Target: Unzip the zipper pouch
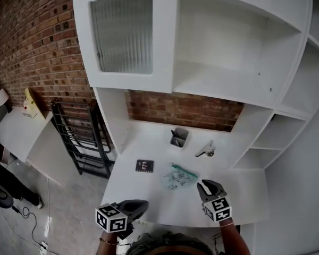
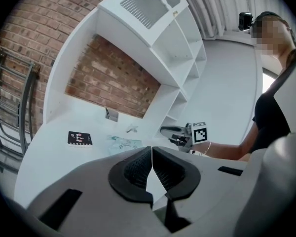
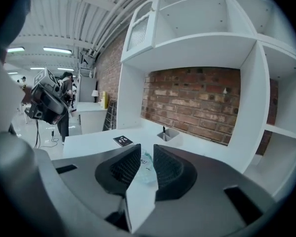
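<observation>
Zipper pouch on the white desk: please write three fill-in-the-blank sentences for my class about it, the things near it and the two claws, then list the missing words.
1. The zipper pouch lies flat on the desk, gripped by ____ claw.
2. In the head view, the black card lies to the ____ of the pouch.
3. The left claw is ____, while the right claw stands slightly open with nothing gripped.
Missing words: neither; left; shut.
</observation>
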### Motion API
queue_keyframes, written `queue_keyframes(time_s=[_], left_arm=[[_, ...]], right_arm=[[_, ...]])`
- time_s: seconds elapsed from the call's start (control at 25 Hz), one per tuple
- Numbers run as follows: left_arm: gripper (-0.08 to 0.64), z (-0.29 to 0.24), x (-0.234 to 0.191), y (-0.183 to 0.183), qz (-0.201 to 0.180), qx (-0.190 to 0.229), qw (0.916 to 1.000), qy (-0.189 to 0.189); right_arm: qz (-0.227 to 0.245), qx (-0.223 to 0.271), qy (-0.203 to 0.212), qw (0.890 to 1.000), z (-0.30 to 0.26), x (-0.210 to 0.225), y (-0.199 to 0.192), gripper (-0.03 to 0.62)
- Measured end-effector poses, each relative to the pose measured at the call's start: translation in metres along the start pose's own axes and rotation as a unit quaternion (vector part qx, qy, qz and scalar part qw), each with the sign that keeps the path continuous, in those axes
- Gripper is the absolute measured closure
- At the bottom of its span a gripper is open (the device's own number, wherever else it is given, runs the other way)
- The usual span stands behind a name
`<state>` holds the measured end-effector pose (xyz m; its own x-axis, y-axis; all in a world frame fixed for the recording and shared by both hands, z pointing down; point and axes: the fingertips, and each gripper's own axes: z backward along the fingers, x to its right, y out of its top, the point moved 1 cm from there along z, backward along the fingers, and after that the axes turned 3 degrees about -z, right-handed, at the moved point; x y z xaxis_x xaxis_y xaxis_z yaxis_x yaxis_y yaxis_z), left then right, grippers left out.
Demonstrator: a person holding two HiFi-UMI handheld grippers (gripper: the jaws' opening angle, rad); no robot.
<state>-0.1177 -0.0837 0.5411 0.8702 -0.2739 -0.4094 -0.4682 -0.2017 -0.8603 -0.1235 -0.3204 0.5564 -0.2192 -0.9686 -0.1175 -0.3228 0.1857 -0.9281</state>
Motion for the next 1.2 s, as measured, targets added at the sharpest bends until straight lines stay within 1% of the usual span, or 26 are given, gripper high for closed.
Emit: queue_keyframes(time_s=[0.16,0.28,0.44,0.56,0.68,0.88,1.08,1.2], left_arm=[[0.554,-0.011,0.009,-0.002,0.002,0.007,1.0000,0.006],[0.554,-0.017,0.017,-0.007,0.003,0.012,0.9998,0.015],[0.554,-0.018,0.020,-0.011,0.004,0.023,0.9990,0.037],[0.554,-0.018,0.018,-0.010,0.015,0.037,0.9976,0.057],[0.554,-0.018,0.021,-0.010,0.026,0.044,0.9966,0.064],[0.554,-0.018,0.024,-0.016,0.027,0.045,0.9957,0.076],[0.554,-0.013,0.019,-0.013,0.032,0.056,0.9935,0.093],[0.554,-0.011,0.016,-0.011,0.030,0.059,0.9924,0.103]], right_arm=[[-0.010,0.014,-0.002,1.000,0.013,0.002,0.001,0.528],[-0.037,0.022,0.000,0.999,0.023,0.006,-0.002,0.551],[-0.055,0.033,0.017,0.998,0.036,0.002,-0.004,0.574],[-0.058,0.036,0.033,0.997,0.042,-0.004,-0.004,0.580],[-0.059,0.042,0.043,0.996,0.048,-0.009,-0.001,0.589],[-0.062,0.050,0.050,0.996,0.050,-0.009,0.002,0.591],[-0.061,0.050,0.055,0.995,0.048,-0.010,0.003,0.591],[-0.058,0.049,0.057,0.995,0.046,-0.012,0.004,0.591]])
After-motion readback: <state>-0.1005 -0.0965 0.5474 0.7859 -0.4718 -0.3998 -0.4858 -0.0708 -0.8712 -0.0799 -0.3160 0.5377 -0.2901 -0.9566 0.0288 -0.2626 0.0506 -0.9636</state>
